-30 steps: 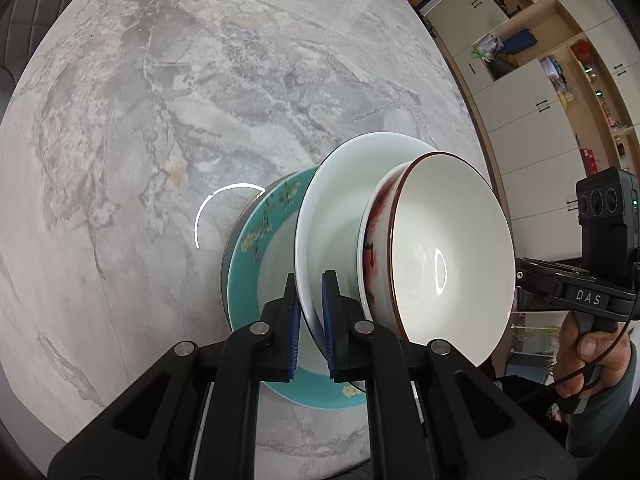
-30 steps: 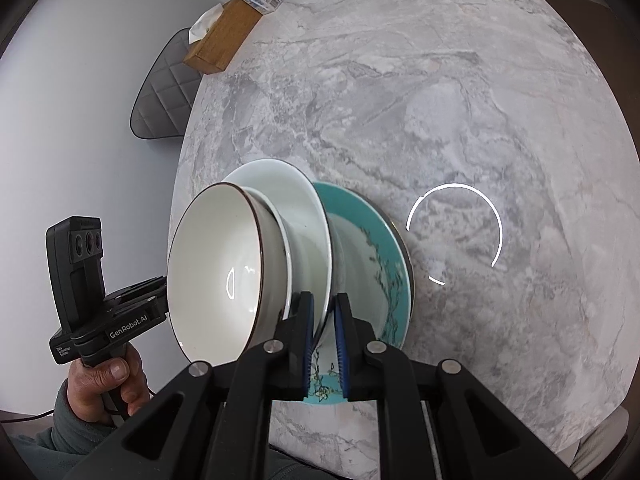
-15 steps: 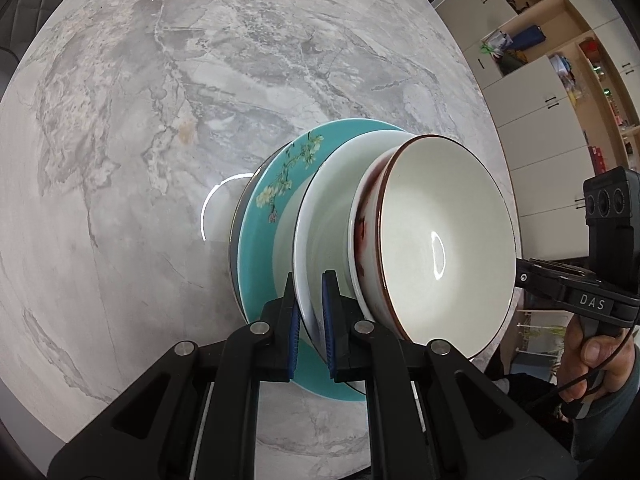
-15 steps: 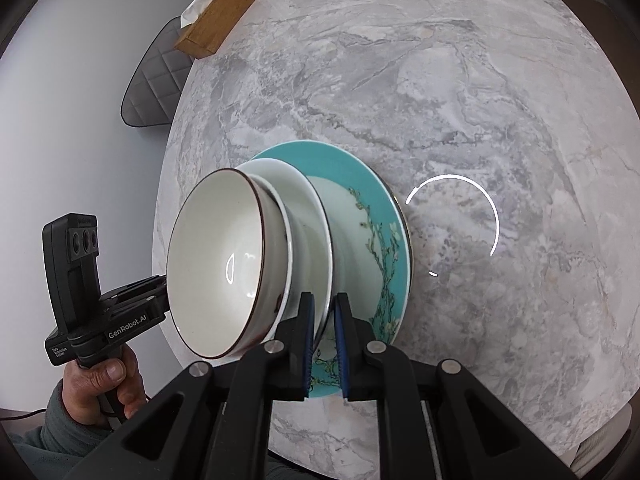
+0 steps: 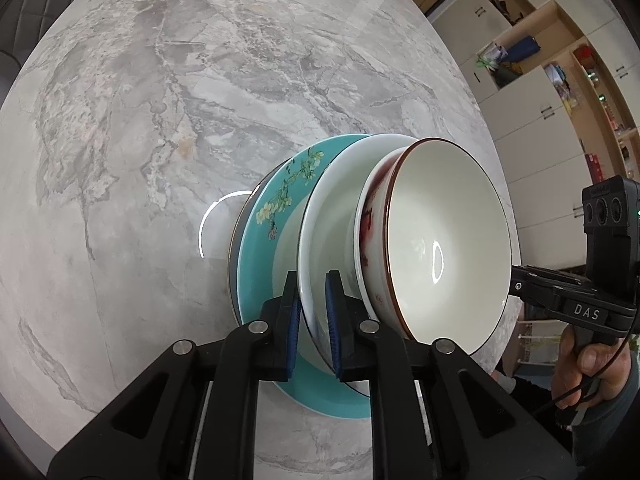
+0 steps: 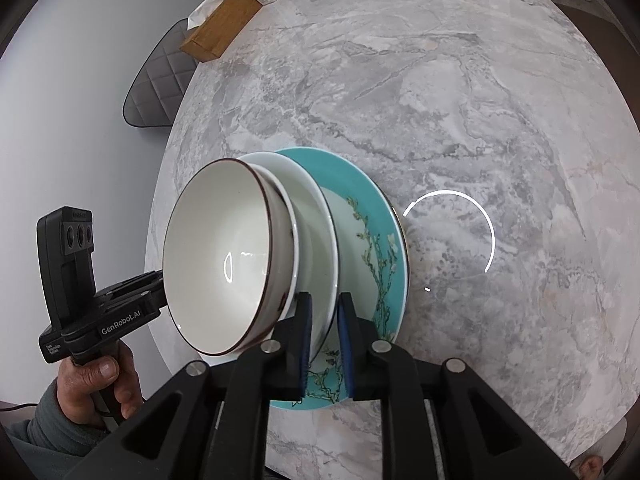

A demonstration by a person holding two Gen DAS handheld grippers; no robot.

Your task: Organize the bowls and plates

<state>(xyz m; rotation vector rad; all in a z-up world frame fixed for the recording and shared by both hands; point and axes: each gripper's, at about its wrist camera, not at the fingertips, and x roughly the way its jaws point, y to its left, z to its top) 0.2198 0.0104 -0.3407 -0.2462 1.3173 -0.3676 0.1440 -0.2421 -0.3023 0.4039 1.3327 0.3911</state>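
While both claws pinch its rim, white plate (image 5: 328, 216) with bowl (image 5: 444, 240) inside, over teal plate (image 5: 256, 264)

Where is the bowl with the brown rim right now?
In both wrist views the brown-rimmed bowl sits in the white plate, over the teal flowered plate, between the left hand-held gripper and right hand-held gripper.

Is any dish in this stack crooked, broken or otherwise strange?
Nothing stands out. The bowl sits in the white plate, whose rim both grippers clamp, over the teal plate on the table. No chips or spills show.
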